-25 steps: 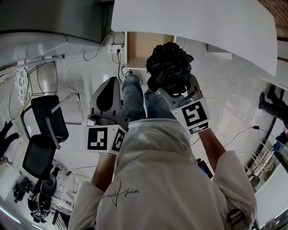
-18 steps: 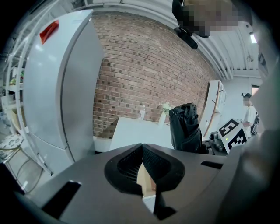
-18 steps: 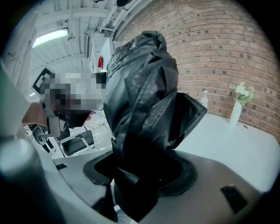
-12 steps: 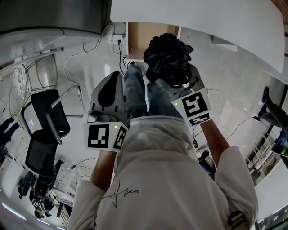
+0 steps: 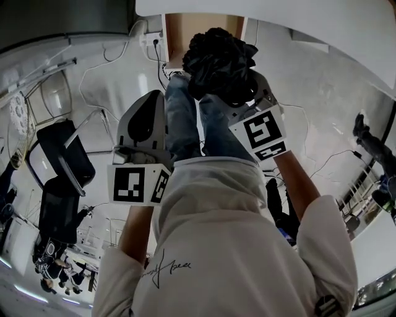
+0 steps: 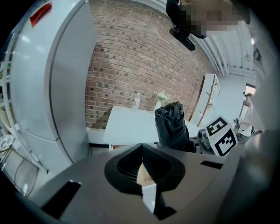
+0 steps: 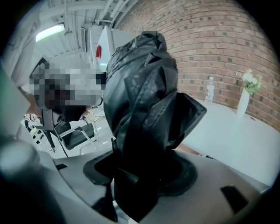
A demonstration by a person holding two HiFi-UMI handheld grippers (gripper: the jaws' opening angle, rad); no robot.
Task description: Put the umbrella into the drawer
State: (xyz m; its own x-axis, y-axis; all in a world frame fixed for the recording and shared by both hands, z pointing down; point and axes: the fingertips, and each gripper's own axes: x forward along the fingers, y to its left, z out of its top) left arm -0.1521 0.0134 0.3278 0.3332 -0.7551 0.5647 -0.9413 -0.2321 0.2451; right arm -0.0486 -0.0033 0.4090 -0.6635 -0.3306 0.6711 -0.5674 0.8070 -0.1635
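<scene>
Two-jaw right gripper clamped around folded black umbrella at twelve o'clock. Left gripper at umbrella's eight o'clock, jaws pressed together, empty.

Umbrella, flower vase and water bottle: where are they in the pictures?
umbrella (image 7: 140, 100), right gripper view, on the middle of its folded black cloth.
flower vase (image 7: 242, 105), right gripper view, on its white body.
water bottle (image 7: 210, 94), right gripper view, on its clear body.

the umbrella stands in the right gripper, right of the left gripper. the drawer lies ahead, under the worktop.
</scene>
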